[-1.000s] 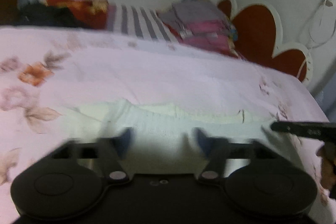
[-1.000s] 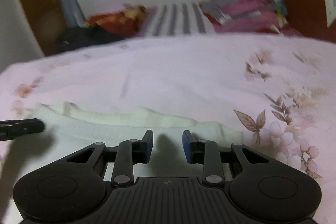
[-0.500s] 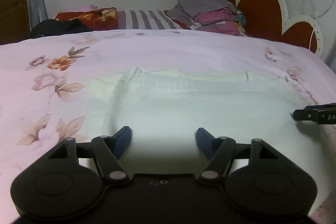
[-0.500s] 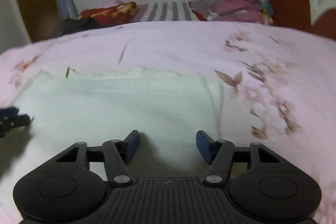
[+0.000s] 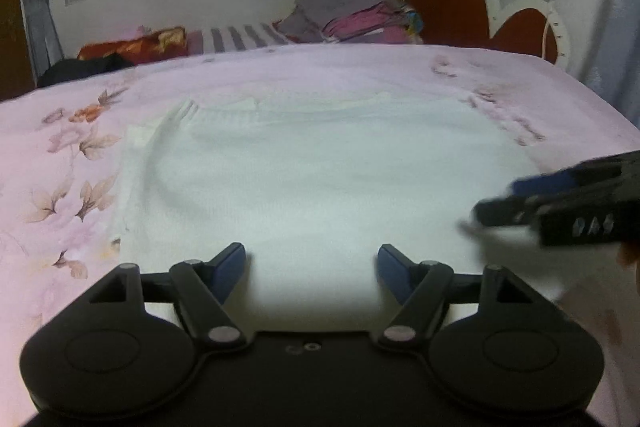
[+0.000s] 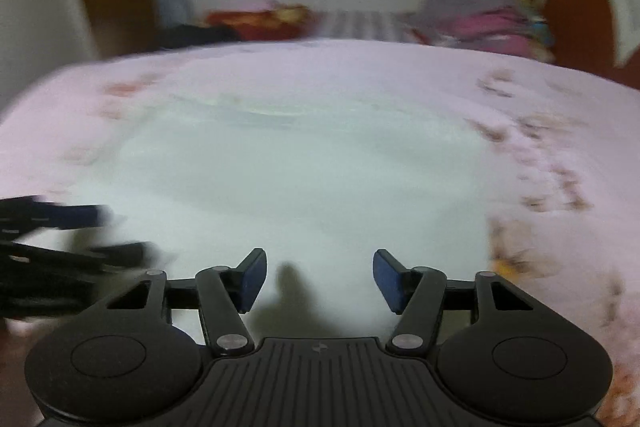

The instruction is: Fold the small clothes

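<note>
My left gripper is matte black plastic — two round discs at the base, angled link arms with silver pivot screws, blue pads on the fingertips. My right gripper matches it, with a ribbed centre plate bearing a small stamped mark — and white lettering along its side in the left view.

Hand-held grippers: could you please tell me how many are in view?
2. The left hand-held gripper and the right hand-held gripper are both open above the white garment, side by side.
</note>
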The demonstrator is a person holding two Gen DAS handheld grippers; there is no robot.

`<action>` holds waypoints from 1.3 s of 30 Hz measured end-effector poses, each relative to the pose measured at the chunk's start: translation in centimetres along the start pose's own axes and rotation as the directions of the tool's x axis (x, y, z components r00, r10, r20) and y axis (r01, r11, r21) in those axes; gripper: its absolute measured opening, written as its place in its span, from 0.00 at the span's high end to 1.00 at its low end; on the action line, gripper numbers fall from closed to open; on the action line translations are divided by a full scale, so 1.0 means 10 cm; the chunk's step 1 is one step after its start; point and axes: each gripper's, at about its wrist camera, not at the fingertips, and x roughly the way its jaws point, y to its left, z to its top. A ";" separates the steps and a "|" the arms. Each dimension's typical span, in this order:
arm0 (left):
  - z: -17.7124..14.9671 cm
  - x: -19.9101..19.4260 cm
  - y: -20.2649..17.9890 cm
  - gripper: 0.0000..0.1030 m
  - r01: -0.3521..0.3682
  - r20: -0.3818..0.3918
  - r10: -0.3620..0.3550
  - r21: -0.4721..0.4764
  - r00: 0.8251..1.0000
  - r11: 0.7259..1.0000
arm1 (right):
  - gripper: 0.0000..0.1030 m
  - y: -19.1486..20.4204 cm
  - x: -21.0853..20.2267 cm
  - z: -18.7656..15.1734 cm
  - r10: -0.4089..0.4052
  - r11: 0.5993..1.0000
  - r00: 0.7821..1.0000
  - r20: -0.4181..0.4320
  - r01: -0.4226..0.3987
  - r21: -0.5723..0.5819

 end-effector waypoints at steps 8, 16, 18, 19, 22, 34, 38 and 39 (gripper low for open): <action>-0.26 -0.02 -0.23 0.37 -0.025 -0.062 0.024 -0.017 0.998 1.000 | 0.82 0.32 0.00 -0.37 0.056 0.998 0.995 -0.078 -0.056 0.005; -0.35 -0.20 0.14 0.34 -0.111 -0.063 0.106 -0.082 0.992 0.990 | 0.82 0.04 -0.17 -0.45 -0.031 0.998 0.997 -0.076 0.034 0.046; -0.41 -0.26 0.33 0.37 -0.144 -0.069 0.137 -0.115 0.988 0.983 | 0.82 -0.22 -0.30 -0.53 -0.090 0.991 0.993 -0.083 0.098 0.096; -0.43 -0.29 0.41 0.37 -0.147 -0.068 0.138 -0.137 0.988 0.980 | 0.82 -0.33 -0.33 -0.56 -0.115 0.986 0.989 -0.090 0.124 0.112; -0.42 -0.32 0.45 0.38 -0.144 -0.070 0.135 -0.155 0.988 0.977 | 0.82 -0.57 -0.40 -0.62 -0.105 0.977 0.990 -0.094 0.120 0.176; -0.47 -0.31 0.39 0.37 -0.151 -0.087 0.139 -0.150 0.986 0.977 | 0.82 -0.54 -0.53 -0.61 -0.123 0.972 0.991 -0.052 0.131 0.194; -0.44 -0.30 0.37 0.37 -0.161 -0.095 0.149 -0.137 0.984 0.977 | 0.82 -0.53 -0.46 -0.62 -0.129 0.973 0.987 -0.098 0.145 0.180; -0.43 -0.29 0.38 0.37 -0.160 -0.096 0.148 -0.139 0.984 0.977 | 0.82 -0.53 -0.48 -0.61 -0.123 0.973 0.988 -0.096 0.139 0.182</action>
